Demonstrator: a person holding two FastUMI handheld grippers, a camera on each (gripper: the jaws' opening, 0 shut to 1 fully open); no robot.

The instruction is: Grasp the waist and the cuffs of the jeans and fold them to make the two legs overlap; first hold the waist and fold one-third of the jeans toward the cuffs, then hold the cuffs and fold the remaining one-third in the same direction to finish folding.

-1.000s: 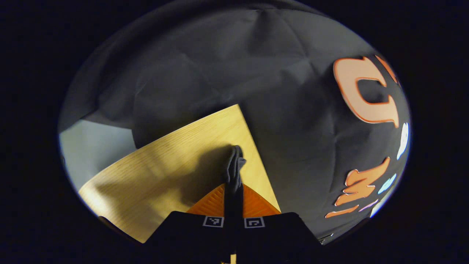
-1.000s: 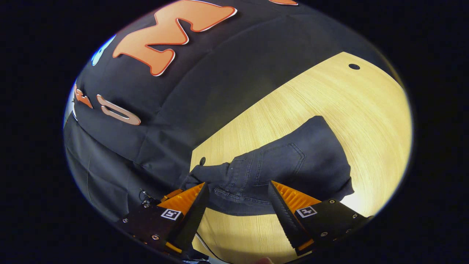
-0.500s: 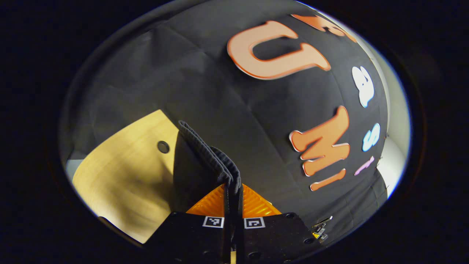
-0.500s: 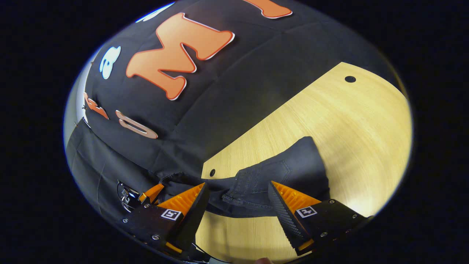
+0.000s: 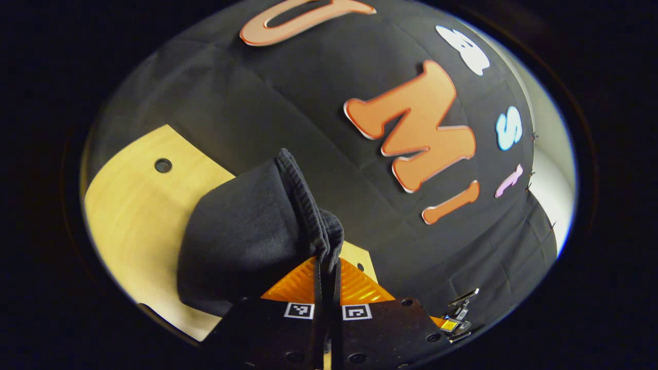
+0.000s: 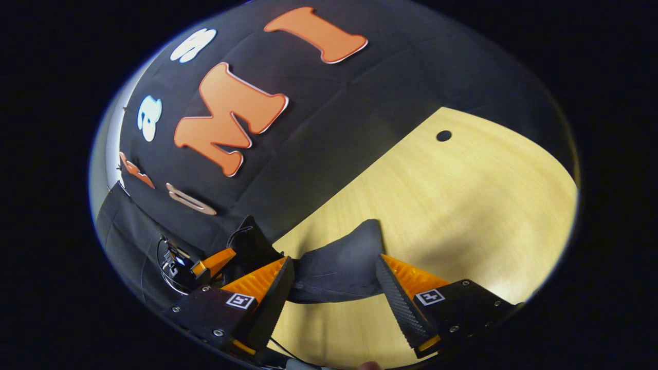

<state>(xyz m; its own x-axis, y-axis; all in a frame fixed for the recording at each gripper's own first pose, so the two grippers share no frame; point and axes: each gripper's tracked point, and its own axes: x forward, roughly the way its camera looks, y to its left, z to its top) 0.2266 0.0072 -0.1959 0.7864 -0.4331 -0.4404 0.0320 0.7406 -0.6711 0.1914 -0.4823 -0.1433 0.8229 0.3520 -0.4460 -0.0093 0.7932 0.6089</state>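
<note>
The left gripper (image 5: 326,267) is clamped tight, both fingers pressing on a bunched fold of the jeans (image 5: 247,241). The right gripper (image 6: 334,280) has its jaws spread wide, gripping nothing.

The jeans (image 5: 247,231) are dark, matt cloth with a soft, slightly fuzzy nap, and the edge pinched in the left tongs (image 5: 327,267) shows a thick ribbed weave. The counter (image 6: 462,205) is pale wood with fine straight grain and a smooth, faintly glossy finish that catches the light near the right tongs (image 6: 334,280), whose fingers (image 6: 406,277) look like ridged hard plastic. The booth wall (image 5: 288,103) behind is matt black fabric, creased along its fold lines.
</note>
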